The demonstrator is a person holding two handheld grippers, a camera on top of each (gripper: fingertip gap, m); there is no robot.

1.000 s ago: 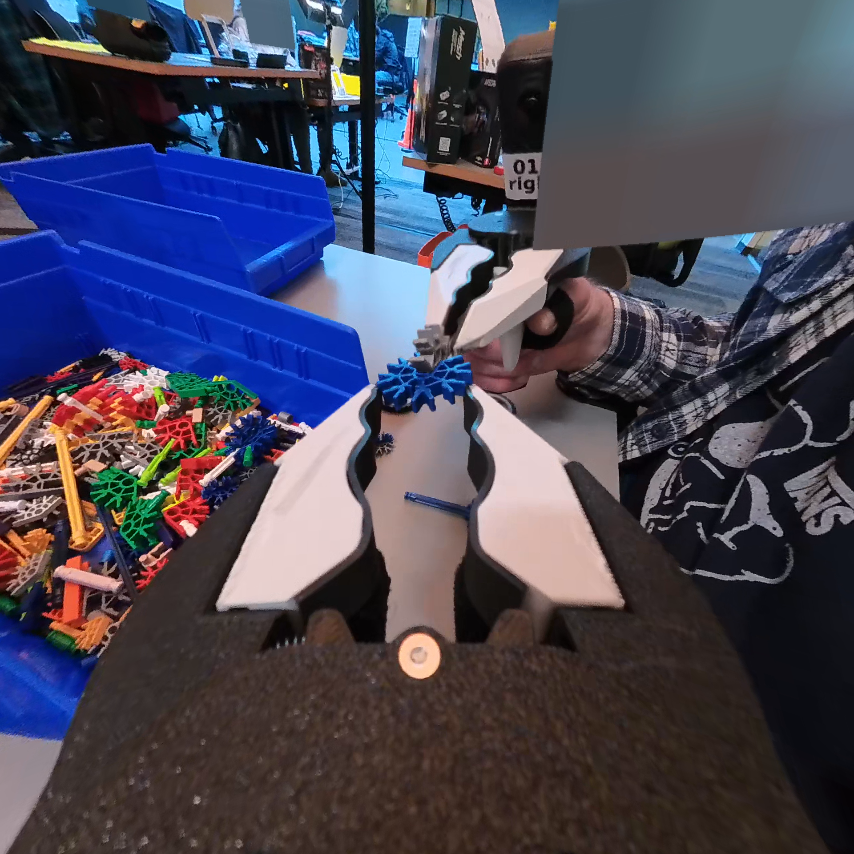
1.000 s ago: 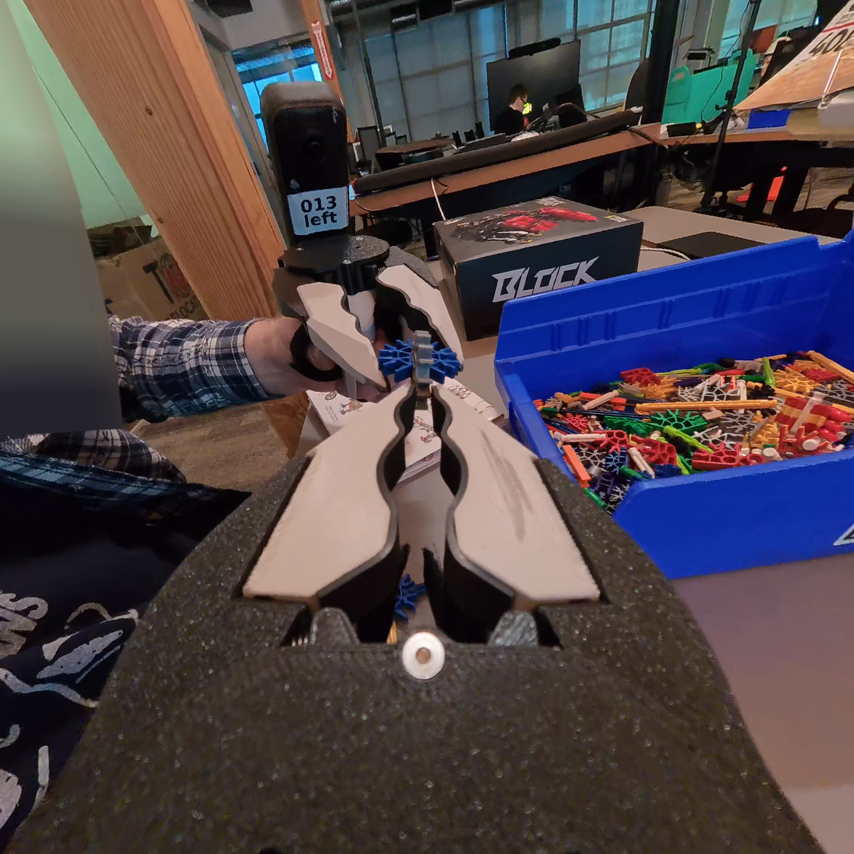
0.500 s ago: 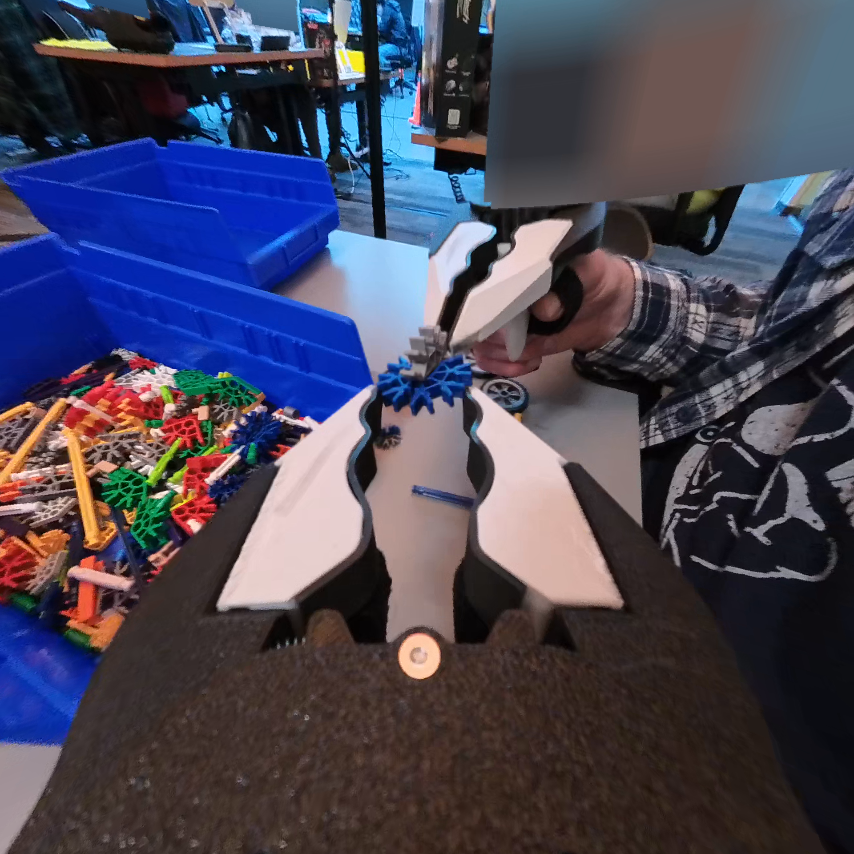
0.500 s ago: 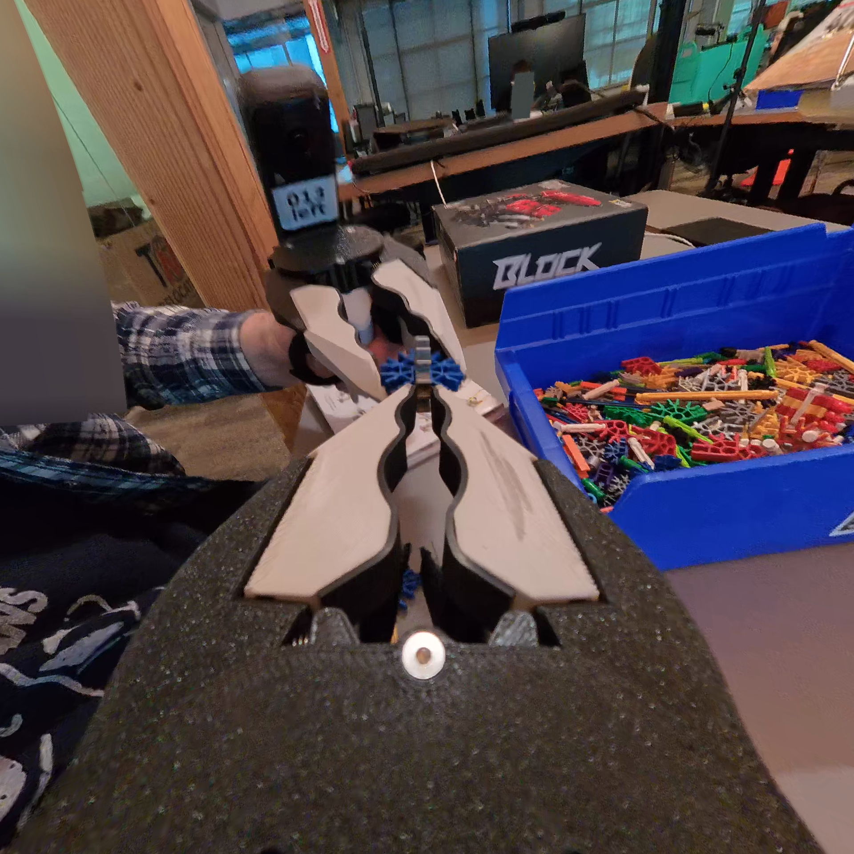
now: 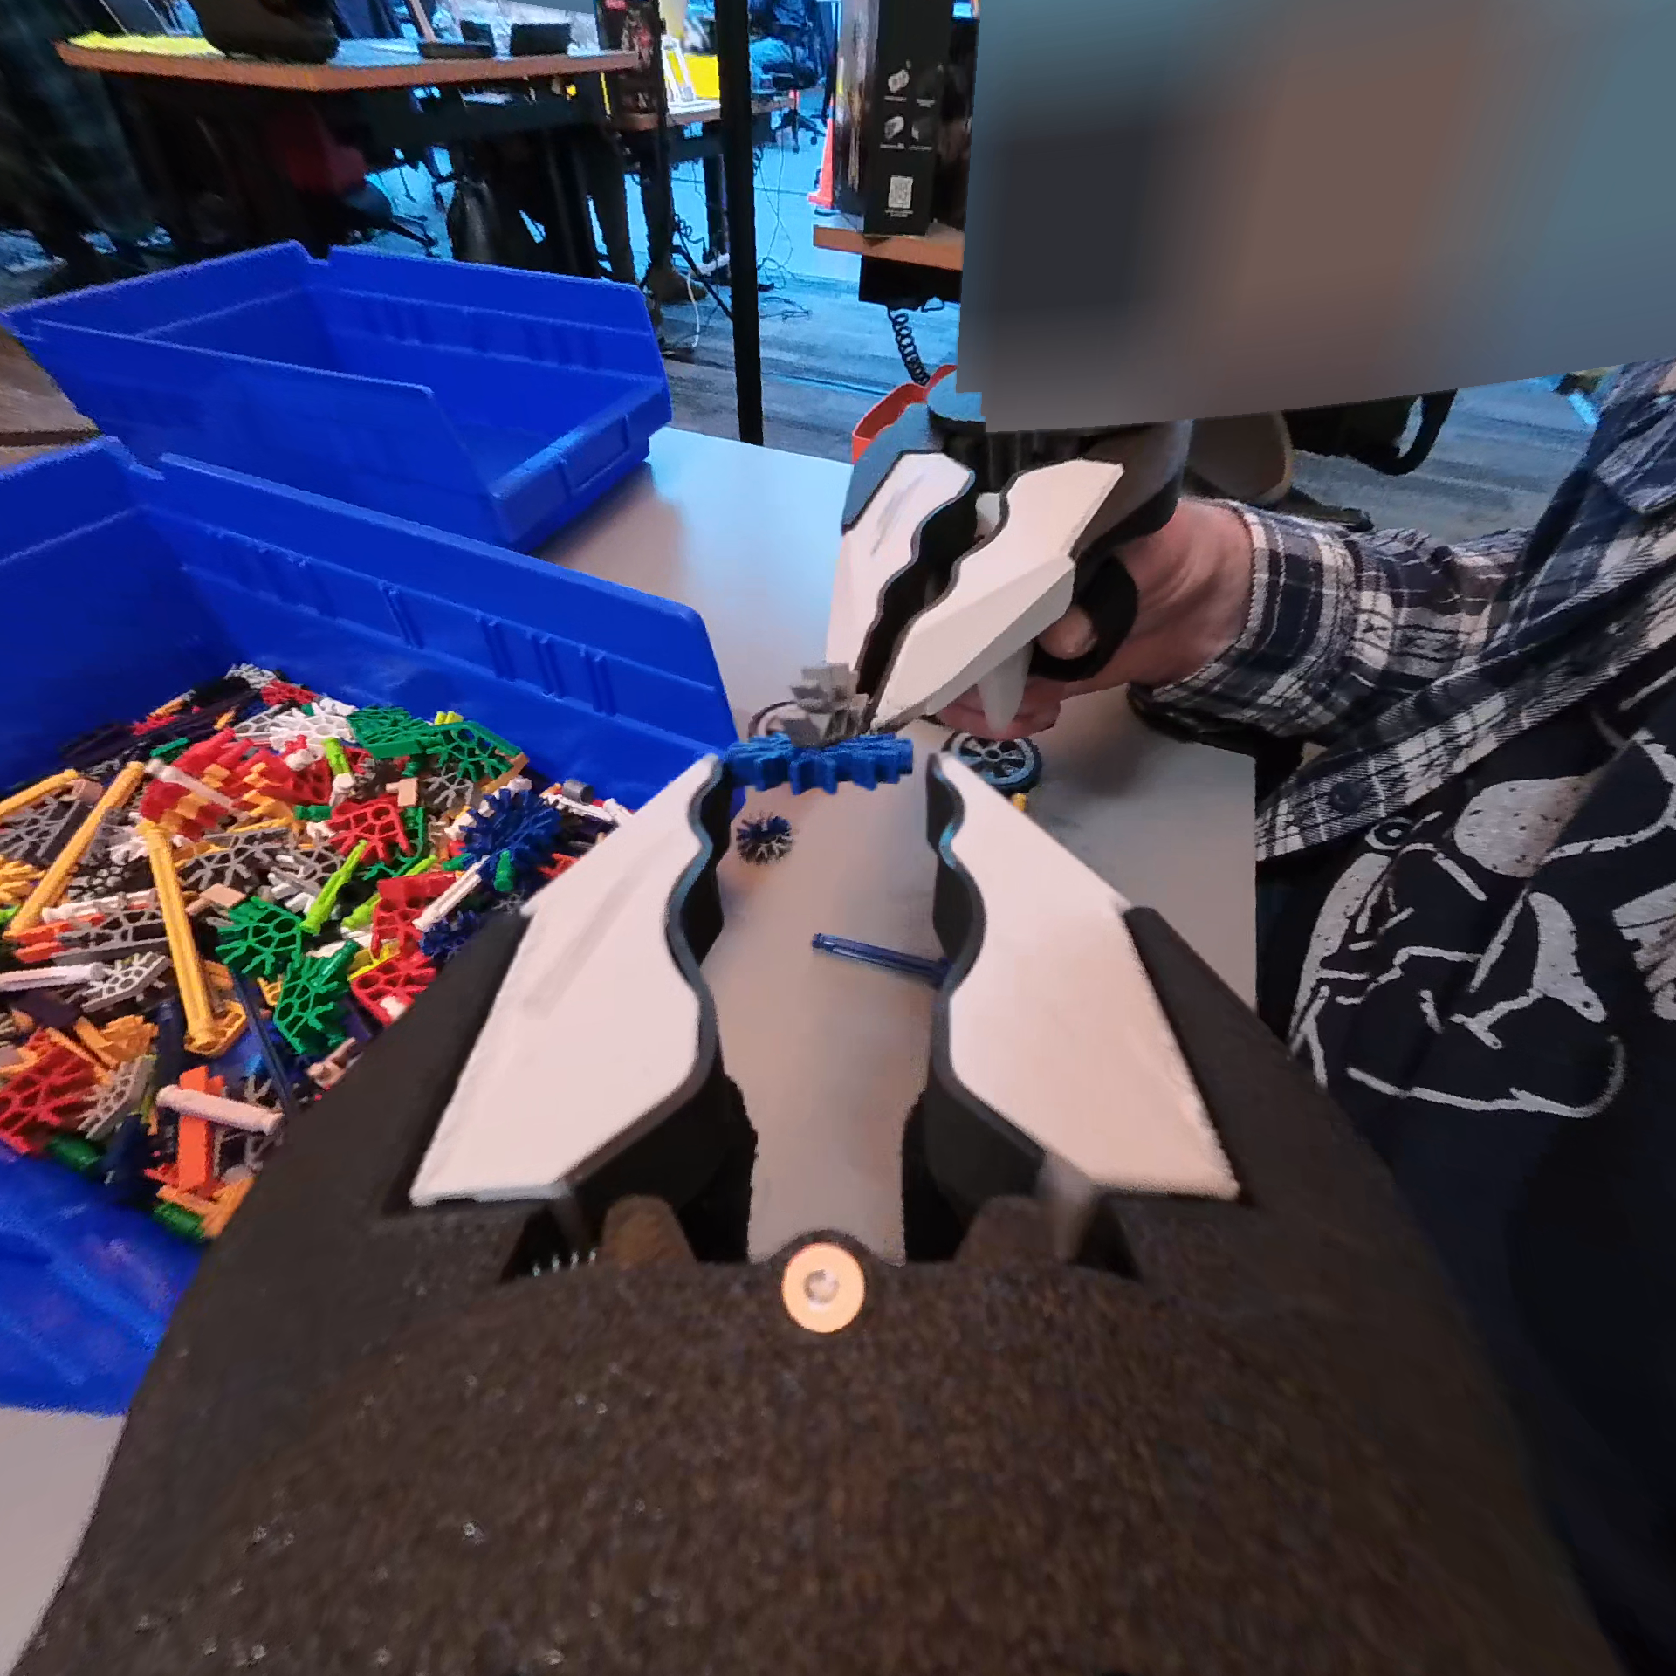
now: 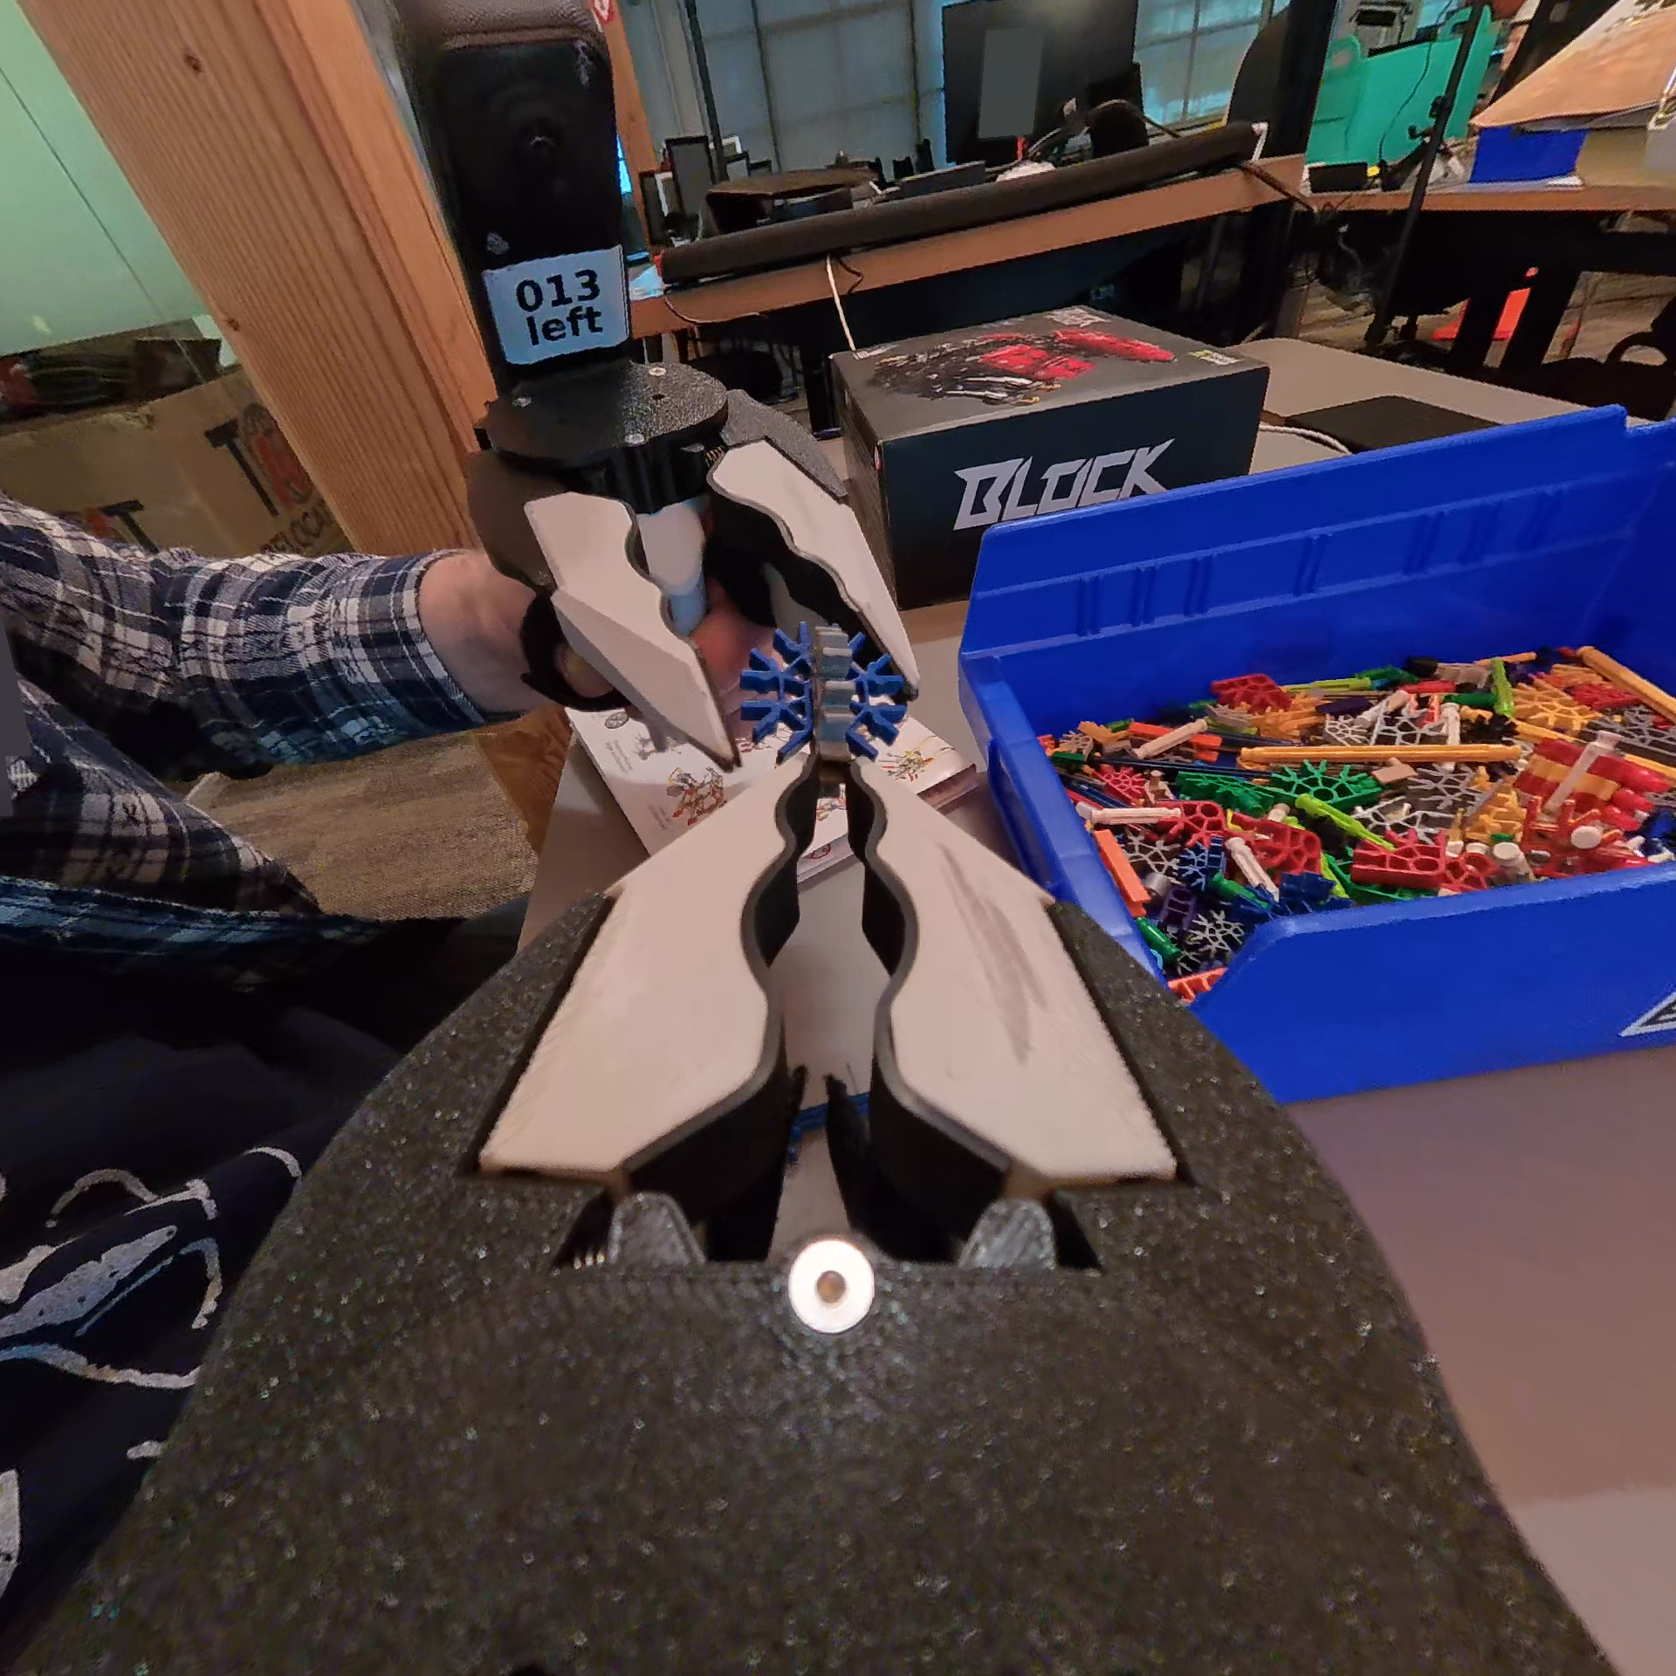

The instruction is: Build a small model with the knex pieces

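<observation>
My left gripper (image 5: 825,771) is shut on a blue snowflake-shaped connector (image 5: 816,760), gripped across its width and held above the table. My right gripper (image 6: 830,766) is shut on a small grey connector (image 6: 833,698). The grey connector stands crosswise against the middle of the blue one (image 6: 784,703). In the left wrist view, the right gripper (image 5: 862,716) comes down from the upper right with the grey connector (image 5: 827,698) on top of the blue one. In the right wrist view, the left gripper (image 6: 816,721) faces me, held by a hand in a plaid sleeve.
A blue bin (image 5: 453,626) full of colourful construction pieces sits beside the grippers; it also shows in the right wrist view (image 6: 1360,1025). Behind it is another blue bin (image 5: 363,390). On the table lie a wheel (image 5: 993,757), a small dark blue connector (image 5: 762,834), a blue rod (image 5: 875,952), a booklet (image 6: 689,780) and a black box (image 6: 1043,435). The grippers are tip to tip, or close to it. The blue rod (image 5: 875,952) is about 12 centimetres from both grippers' fingertips.
Both grippers have come closer together and stayed shut. The blue connector has tilted nearly edge-on in the left wrist view, with the grey connector now sitting on its middle.
</observation>
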